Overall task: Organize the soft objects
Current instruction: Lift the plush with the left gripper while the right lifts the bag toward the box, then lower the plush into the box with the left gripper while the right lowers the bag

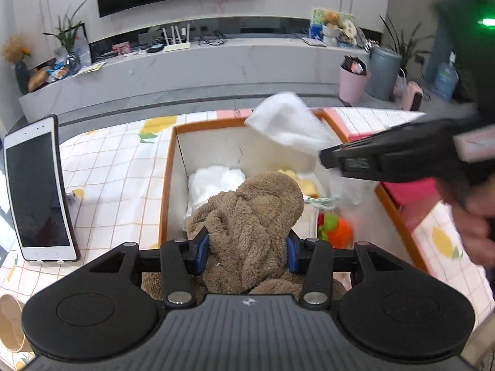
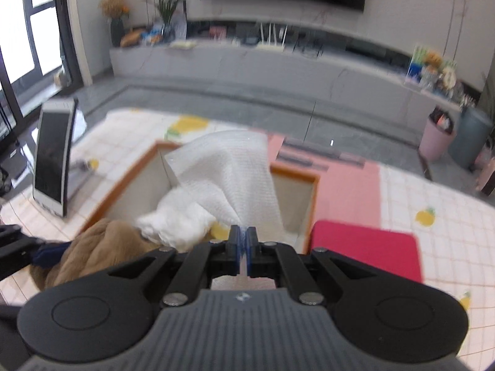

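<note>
We are carrying both soft things over the orange-rimmed box (image 1: 173, 167) at frame centre: our left gripper (image 1: 246, 252) is clamped on the brown fleece (image 1: 247, 216), our right gripper (image 2: 243, 241) pinches the white cloth (image 2: 225, 170). Next, we judge, lower and release inside.

Fluffy tan-brown fleece cloth (image 1: 247, 216): bunched, folded in thick rolls, held up over near end of orange-rimmed white-walled storage box (image 1: 173, 167). Thin white waffle-textured cloth (image 2: 229, 173): pinched at one corner, fanning upward, over same box. Inside box: crumpled white soft fabric (image 1: 213, 182) on floor at far left; pale yellow soft piece (image 1: 304, 182) beside it; small orange-and-green fuzzy toy (image 1: 335, 228) at right side, blurred. Box open-topped, on checked tablecloth.
</note>
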Available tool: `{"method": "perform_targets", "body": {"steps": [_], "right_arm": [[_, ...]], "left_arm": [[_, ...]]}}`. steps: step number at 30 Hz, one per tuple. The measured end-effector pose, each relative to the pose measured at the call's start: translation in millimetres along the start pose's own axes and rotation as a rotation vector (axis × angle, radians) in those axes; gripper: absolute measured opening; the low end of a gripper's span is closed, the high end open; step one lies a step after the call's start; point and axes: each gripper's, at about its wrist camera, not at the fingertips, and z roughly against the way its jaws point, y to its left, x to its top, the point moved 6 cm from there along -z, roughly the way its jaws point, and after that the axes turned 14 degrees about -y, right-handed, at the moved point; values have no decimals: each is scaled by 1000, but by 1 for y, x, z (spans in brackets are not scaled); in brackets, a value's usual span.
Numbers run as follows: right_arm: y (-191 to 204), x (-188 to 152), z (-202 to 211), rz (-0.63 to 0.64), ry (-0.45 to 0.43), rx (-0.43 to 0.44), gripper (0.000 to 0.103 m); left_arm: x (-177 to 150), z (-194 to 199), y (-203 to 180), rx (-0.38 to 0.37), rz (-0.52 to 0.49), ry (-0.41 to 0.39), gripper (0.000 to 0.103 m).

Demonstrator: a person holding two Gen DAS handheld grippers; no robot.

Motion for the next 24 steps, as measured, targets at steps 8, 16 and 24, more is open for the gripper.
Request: {"method": "perform_targets", "body": {"steps": [8,16,24], "right_arm": [[3,-19,-54,149,130,-8,0],[4,-31,-85,212,180,-31,0],[0,-31,-70,170,148,-5,0]], "left_arm": [[-13,-24,-12,-49,-54,59,53],[-21,-43,-26,-61,-144,120,54],[-10,-46,16,-5,97,74,53]]}}
